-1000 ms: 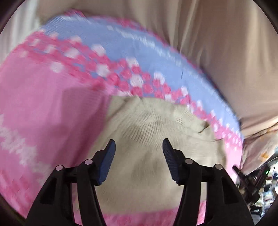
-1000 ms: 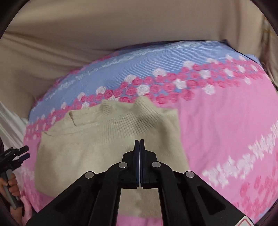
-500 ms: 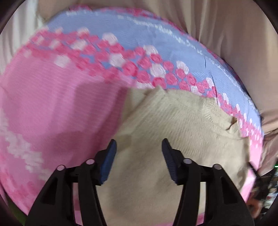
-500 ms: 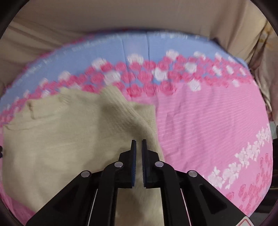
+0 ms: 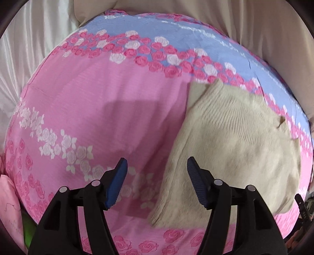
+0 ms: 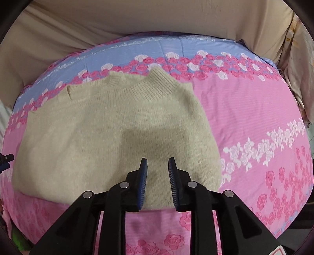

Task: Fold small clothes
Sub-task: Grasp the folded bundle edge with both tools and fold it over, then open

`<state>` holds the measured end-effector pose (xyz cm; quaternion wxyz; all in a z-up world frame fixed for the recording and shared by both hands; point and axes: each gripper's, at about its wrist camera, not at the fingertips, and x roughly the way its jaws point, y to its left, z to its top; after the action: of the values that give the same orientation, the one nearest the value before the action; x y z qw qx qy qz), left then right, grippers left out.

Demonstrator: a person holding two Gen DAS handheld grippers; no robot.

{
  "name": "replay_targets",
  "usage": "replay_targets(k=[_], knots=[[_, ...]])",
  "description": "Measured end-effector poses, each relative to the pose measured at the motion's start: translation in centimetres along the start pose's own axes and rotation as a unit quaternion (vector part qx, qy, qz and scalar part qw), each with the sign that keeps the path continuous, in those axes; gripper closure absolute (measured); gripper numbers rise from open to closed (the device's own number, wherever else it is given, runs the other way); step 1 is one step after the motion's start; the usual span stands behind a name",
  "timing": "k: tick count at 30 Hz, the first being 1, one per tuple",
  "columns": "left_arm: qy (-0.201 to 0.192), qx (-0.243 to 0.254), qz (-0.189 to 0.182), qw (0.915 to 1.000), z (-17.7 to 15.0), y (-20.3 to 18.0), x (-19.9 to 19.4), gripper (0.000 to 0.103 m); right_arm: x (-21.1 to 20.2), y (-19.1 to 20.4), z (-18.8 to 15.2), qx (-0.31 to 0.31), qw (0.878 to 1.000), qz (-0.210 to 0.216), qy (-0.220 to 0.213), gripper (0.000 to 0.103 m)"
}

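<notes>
We see no readable writing. A beige sweater point(image 6: 109, 133) lies on a rose-print bedspread point(image 6: 255, 117); left gripper point(image 5: 157, 183) and right gripper point(image 6: 157, 181) jaws open, empty.

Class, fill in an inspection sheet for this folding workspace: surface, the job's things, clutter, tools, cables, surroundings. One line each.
Surface: pink and blue rose-print bedsheet, lightly creased.
Job's things: beige knit sweater lying flat on the sheet, ribbed collar at the far edge.
Clutter: pale pink cloth and something green at the near left edge.
Tools: left tool open and empty, over the sweater's left edge; right tool partly open, empty, above the sweater's near hem.
Cables: nothing seen.
Surroundings: beige fabric behind the bed; white curtain at left.
</notes>
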<state>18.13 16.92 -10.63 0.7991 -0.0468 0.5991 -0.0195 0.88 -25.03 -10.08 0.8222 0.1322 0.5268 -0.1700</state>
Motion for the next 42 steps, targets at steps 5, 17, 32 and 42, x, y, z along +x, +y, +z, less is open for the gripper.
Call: replay_targets(k=[5,17,32,42], knots=[[0.014,-0.002,-0.002,0.9999,-1.3,-0.3,0.7,0.04,-0.1,-2.4,-0.9,0.033,0.999,-0.015,0.002,0.061],[0.051,-0.084,-0.04,0.9943,-4.5,1.5,3.1,0.015,4.0,-7.4,-3.0,0.159,0.984,0.064,0.053,0.038],[0.082,-0.123,-0.211,0.9663,-4.9,3.7,1.6,0.094,0.2,-8.8,-2.8,0.184,0.974,0.126,0.026,0.084],[0.134,-0.143,-0.2,0.96,-7.4,5.1,2.3,0.094,1.5,-10.5,-6.4,0.184,0.977,0.087,0.063,0.083]])
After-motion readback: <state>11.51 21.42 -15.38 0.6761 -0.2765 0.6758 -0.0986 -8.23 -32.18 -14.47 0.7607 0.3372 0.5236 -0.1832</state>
